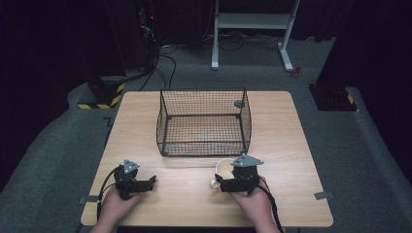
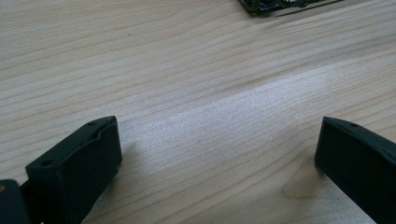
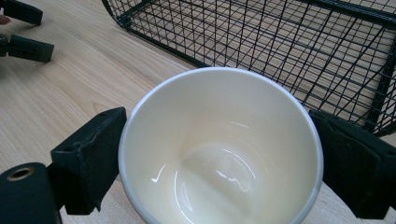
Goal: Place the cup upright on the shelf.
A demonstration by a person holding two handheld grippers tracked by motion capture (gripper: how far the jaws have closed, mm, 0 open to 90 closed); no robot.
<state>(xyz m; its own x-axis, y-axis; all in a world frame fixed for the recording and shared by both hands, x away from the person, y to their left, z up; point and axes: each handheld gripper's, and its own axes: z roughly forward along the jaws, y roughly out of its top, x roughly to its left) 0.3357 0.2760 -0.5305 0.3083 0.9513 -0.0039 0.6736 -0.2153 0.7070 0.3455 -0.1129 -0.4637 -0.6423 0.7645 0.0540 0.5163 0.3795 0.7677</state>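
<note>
A cream cup [image 1: 223, 168] stands on the wooden table [image 1: 184, 194] just in front of the wire basket [image 1: 204, 121]. My right gripper [image 1: 227, 180] is shut on the cup, one jaw pressed against each side of its rim. In the right gripper view the cup [image 3: 219, 154] is empty and glossy inside, held between the gripper's [image 3: 217, 140] black jaws. My left gripper [image 1: 148, 183] rests at the front left, pointing right. Its jaws are wide open over bare wood in the left gripper view [image 2: 219, 140].
The black wire basket [image 3: 280, 46] is empty and open-topped, in the middle of the table; a corner of it [image 2: 275, 4] lies ahead of the left gripper. The left gripper [image 3: 23, 32] appears at far left in the right gripper view. Table edges lie close behind both hands.
</note>
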